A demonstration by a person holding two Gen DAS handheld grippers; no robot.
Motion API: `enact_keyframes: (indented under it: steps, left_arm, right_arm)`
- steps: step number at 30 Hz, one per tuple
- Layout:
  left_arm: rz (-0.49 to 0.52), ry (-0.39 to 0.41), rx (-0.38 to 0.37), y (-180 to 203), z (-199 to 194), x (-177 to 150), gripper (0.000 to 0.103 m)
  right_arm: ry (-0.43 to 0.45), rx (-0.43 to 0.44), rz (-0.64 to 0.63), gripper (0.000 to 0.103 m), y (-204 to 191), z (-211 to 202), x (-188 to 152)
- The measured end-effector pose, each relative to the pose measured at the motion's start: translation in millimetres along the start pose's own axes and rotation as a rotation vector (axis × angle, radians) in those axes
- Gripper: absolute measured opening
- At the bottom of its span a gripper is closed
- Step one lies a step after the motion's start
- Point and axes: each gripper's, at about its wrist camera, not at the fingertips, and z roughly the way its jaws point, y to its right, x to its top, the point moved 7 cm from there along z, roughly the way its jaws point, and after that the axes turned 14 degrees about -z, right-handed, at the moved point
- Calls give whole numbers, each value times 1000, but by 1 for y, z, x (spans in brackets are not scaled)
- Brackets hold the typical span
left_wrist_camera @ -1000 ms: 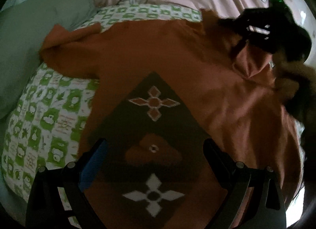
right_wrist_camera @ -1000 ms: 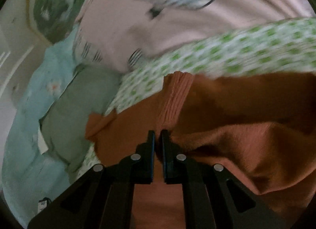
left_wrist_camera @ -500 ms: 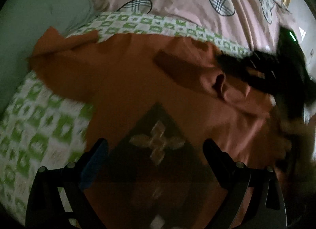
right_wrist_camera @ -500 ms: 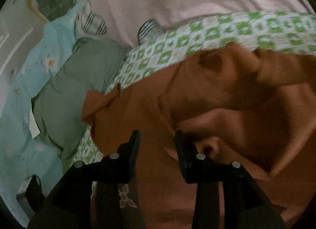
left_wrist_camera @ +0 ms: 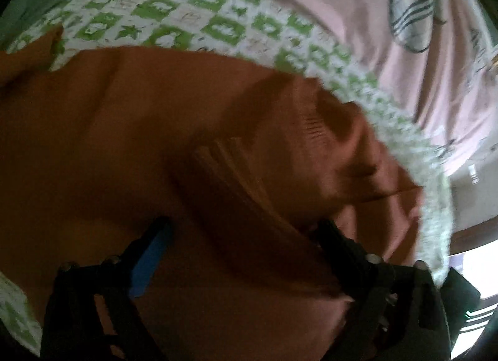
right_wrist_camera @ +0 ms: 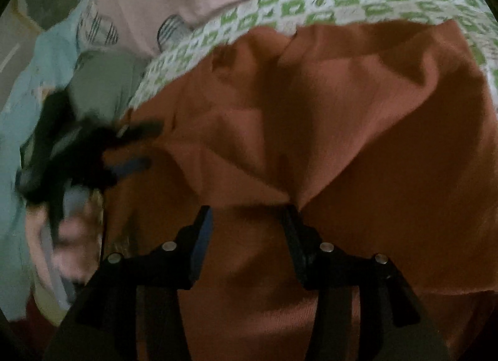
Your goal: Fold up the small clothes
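Spreading across the green-and-white checked cloth, the orange garment is seen close under both tools. The left gripper is held with its jaws spread wide, and nothing is pinched between them; the garment fills the gap and lies just beneath the fingers, with a ribbed fold raised beside the far finger. The right gripper is likewise parted, its fingers set apart over the garment, a lifted fold of the fabric lying just ahead of the tips. Whether the tips touch the fabric cannot be told. In the right wrist view the left gripper is blurred at the garment's edge. Beyond the checked cloth, a pink sheet with star and striped prints is shown.
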Motion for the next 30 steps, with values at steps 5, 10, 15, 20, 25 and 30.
enact_keyframes:
  steps: [5, 10, 15, 20, 25, 30]
  left_arm:
    - [87, 51, -3, -30, -21, -25, 55]
    - [108, 68, -54, -54, -39, -46, 55]
    - [91, 81, -138, -53, -48, -45, 71]
    - [100, 104, -103, -50, -41, -36, 65]
    - [146, 146, -47, -46, -38, -19, 6]
    - [179, 322, -47, -49, -79, -11, 6]
  right_arm:
    - [-10, 18, 18, 49, 7, -13, -15]
    - [16, -9, 29, 50, 10, -37, -22]
    - [80, -27, 50, 53, 11, -65, -24]
    - [143, -77, 62, 58, 21, -97, -29]
    - [228, -237, 127, 58, 59, -126, -28]
    - [229, -337, 214, 58, 107, -141, -25]
